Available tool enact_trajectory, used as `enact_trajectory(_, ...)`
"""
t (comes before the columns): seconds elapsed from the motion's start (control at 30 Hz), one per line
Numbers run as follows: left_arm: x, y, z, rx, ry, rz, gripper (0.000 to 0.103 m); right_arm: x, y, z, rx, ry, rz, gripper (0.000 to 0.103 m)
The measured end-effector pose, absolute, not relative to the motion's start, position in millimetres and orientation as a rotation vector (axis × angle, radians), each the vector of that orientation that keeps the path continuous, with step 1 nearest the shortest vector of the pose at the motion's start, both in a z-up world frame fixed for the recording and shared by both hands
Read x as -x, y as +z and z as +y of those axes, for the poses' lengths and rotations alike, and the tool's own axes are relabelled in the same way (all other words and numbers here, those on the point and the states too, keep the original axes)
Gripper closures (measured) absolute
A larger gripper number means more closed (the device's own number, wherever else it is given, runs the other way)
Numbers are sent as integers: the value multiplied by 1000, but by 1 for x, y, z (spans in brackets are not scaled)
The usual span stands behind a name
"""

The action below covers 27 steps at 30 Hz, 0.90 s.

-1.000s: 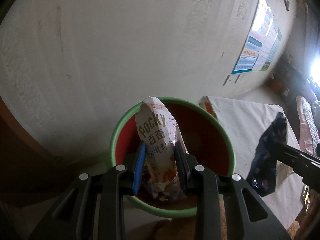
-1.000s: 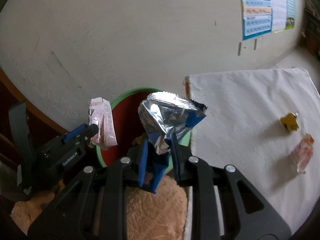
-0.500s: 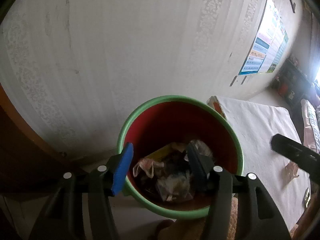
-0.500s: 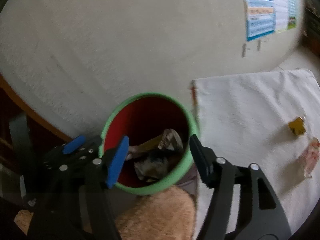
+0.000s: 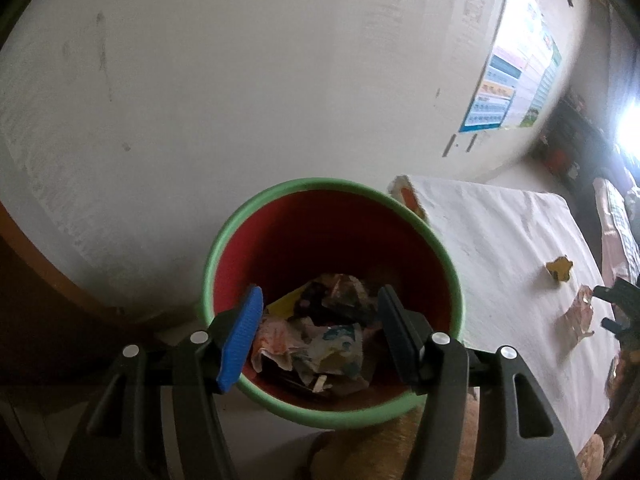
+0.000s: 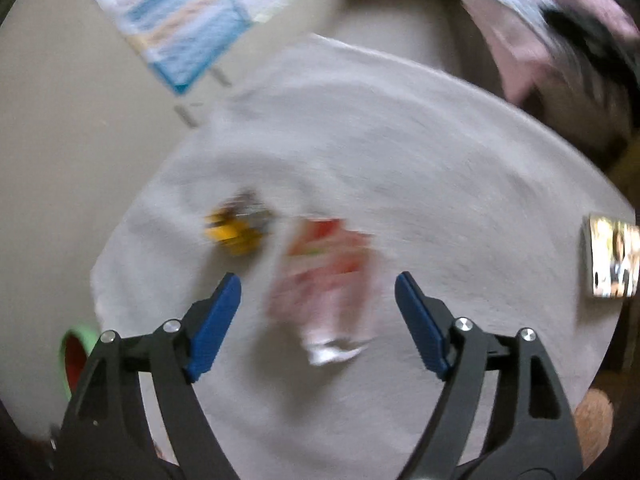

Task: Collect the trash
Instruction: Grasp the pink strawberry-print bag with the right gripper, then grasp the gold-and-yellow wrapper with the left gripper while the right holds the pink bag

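The left gripper (image 5: 320, 336) hangs released above one bin (image 5: 320, 186); the right gripper (image 6: 318, 320), released, faces two blurred, apparently crumpled wrappers (image 6: 328, 280) on cloth (image 6: 440, 160).

You face a pale textured wall (image 5: 240, 92), scuffed with a few dark marks, and a colourful chart poster (image 5: 516, 76) hangs on it to your right. Below, a table under a white cloth (image 6: 400, 152) stands beside the wall — strong light (image 5: 628, 132) glares in from the far right. A brown wooden edge (image 5: 48, 264) curves along the wall's lower left.
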State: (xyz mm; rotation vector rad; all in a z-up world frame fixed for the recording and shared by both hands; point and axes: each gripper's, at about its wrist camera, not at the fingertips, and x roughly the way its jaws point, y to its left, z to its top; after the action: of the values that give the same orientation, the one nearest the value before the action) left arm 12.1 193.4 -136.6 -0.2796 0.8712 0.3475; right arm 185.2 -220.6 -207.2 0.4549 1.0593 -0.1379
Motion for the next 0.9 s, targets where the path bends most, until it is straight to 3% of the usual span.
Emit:
enact_trajectory(0.33, -11, -122, 173, 202, 340, 873, 42, -206, -235, -209, -420, -119, 1151, 23)
enact_trajectory(0.5, -17, -116, 150, 161, 303, 875, 42, -192, -231, -215, -473, -50, 1112, 45)
enact_trajectory(0.9, -91, -125, 15, 30, -33, 899, 42, -45, -193, -225, -279, 205, 977, 45)
